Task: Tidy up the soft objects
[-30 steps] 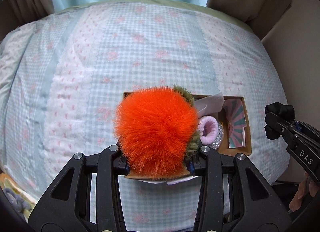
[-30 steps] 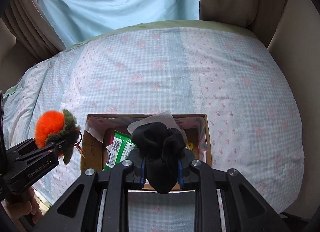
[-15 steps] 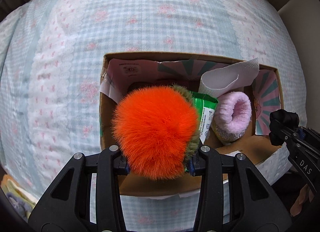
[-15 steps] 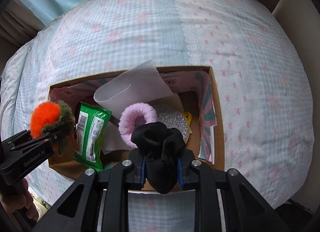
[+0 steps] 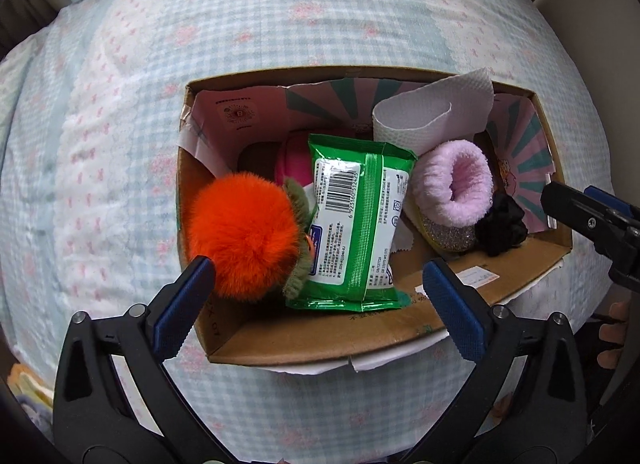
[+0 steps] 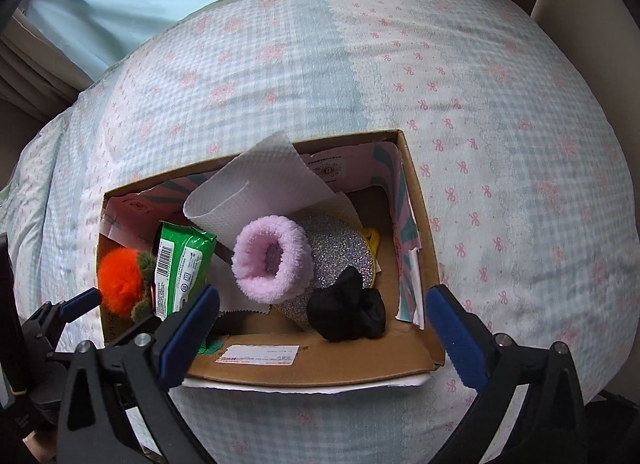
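With both pairs of jaws spread wide and holding nothing, the left gripper (image 5: pixel 316 296) hangs over the near left corner of the cardboard box (image 5: pixel 320 340), its left blue pad just brushing the fur of the orange pompom (image 5: pixel 244 236). That pompom sits inside the box against the left wall, nearer the left finger than the right, its olive-green collar pressed to the green wipes packet (image 5: pixel 356 223), which lies with its long axis running near to far down the middle. To the right, the right gripper (image 6: pixel 324 324) hovers over the near right part of the box, the black scrunchie (image 6: pixel 348 312) lying loose on the cardboard floor between and just beyond its fingers. Touching the scrunchie on its far left side is the pink fluffy bootie (image 6: pixel 272 260), opening turned up, glitter sole beside it. A curled sheet of white paper towel (image 6: pixel 256 191) leans against the far wall. Both soft pieces appear delivered; any next pick would judge by side, the left hand closer to the pompom, the right to the scrunchie. All rests on a checked bedspread (image 6: pixel 500 143).
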Demonstrator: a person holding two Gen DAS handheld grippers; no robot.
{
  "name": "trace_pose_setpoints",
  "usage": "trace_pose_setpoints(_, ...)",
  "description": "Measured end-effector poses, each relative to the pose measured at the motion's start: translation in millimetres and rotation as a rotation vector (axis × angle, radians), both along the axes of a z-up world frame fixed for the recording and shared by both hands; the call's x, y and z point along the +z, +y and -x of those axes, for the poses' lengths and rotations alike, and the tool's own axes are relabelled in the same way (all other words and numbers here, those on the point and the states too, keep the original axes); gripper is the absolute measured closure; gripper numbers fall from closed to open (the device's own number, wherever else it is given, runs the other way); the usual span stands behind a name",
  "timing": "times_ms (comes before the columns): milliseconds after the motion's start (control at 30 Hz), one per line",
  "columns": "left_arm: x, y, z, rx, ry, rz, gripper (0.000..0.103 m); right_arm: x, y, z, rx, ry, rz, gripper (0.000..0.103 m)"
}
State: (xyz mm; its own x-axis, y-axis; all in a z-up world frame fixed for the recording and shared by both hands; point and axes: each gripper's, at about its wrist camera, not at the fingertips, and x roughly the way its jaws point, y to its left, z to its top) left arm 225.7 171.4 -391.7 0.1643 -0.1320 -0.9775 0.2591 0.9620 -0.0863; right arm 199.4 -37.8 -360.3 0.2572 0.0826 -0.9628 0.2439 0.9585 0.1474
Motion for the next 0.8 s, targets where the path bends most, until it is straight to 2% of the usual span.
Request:
trace_pose_setpoints(300, 16.5, -9.9, 19.3, 0.022, -0.019, -0.011, 0.0, 17.5, -8.2, 15.3, 0.008, -0.024, -0.017, 0.0)
trace_pose_setpoints(467, 47.7, -18.1, 29.9, 0.073, -0.067, -0.005, 0.0, 55.6, -17.2, 25.7, 0.056, -0.067, -0.015, 0.0)
trace_pose_setpoints(633, 115.5, -34.7, 45.6, 0.113, -0.17, -0.006, 0.0, 134.2, -38.9, 44.5, 0.081, -0.174, 0.025, 0.0)
trace_pose_setpoints(800, 222.7, -51.8, 71.4, 0.137, -0.386, 0.035, 0.0, 234.3, -56.3, 69.5, 0.115, -0.364, 0.127, 0.0)
